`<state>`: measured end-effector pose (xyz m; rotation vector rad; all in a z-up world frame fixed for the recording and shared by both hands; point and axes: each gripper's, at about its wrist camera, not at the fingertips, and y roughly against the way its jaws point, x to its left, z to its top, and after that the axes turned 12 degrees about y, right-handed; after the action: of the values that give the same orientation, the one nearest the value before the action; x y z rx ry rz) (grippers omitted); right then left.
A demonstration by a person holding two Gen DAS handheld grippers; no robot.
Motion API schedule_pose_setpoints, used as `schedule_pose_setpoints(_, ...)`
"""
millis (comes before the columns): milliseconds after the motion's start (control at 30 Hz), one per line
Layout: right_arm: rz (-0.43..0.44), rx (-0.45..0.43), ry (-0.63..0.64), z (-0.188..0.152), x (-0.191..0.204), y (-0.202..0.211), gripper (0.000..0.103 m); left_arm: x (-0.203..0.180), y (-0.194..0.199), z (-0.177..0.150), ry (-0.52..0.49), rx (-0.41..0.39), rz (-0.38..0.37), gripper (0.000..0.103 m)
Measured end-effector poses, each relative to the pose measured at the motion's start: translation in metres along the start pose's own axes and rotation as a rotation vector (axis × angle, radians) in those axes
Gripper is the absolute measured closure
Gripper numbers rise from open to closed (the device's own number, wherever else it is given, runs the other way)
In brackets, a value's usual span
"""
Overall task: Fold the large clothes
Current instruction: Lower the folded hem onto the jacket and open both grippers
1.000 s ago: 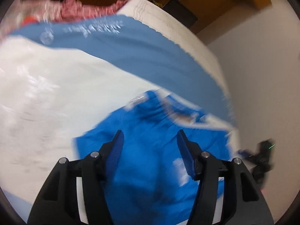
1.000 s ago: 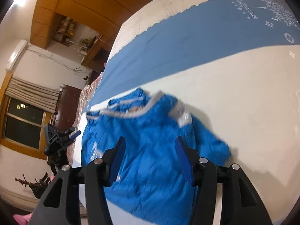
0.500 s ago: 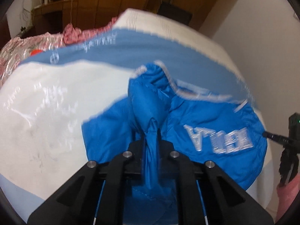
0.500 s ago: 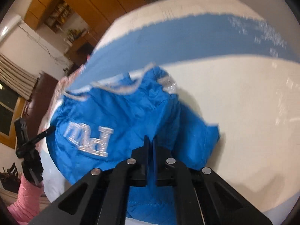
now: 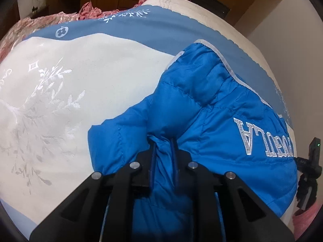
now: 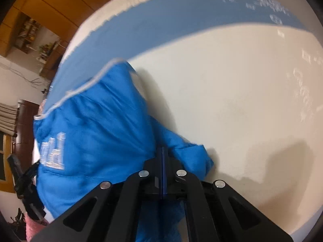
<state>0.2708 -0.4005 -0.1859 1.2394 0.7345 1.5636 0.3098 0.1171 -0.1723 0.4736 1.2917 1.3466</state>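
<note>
A bright blue padded jacket (image 5: 212, 121) with silver letters and grey trim lies on a cream and blue bed cover (image 5: 80, 76). My left gripper (image 5: 163, 147) is shut on a bunched fold of the jacket near its lower edge. In the right wrist view the jacket (image 6: 97, 133) sits at the left, partly lifted. My right gripper (image 6: 163, 153) is shut on a thin edge of the jacket; the fabric hangs below the fingers.
The blue band of the cover (image 6: 171, 20) runs along the far side of the bed. Pink bedding (image 5: 40, 22) lies at the far left. A black tripod (image 5: 308, 173) stands off the bed's edge. Wooden cabinets (image 6: 40, 6) stand behind.
Both grippers, open above the jacket a second ago, have closed on its fabric. The jacket's near edge is pulled up and bunched, and its lettered back has turned into view.
</note>
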Motion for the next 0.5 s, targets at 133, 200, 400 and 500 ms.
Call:
schedule_pose_setpoints(133, -0.036, -0.051, 0.014, -0.006, 0.004, 0.028, 0.103, -0.006, 0.025, 0.005, -0.019, -0.034, 0.051, 0.081)
schedule_pose_setpoints(200, -0.108, -0.086, 0.060, -0.008, 0.017, 0.053, 0.101, -0.010, 0.055, 0.001, -0.028, -0.106, 0.057, 0.078)
schedule_pose_setpoints(400, -0.015, -0.139, 0.188, -0.038, 0.083, 0.092, 0.100, -0.054, 0.087, -0.044, -0.138, -0.103, 0.015, 0.077)
schedule_pose_setpoints(500, 0.014, -0.125, 0.245, -0.063, 0.116, 0.087, 0.099, -0.068, 0.074, -0.074, -0.185, -0.061, 0.016, 0.077)
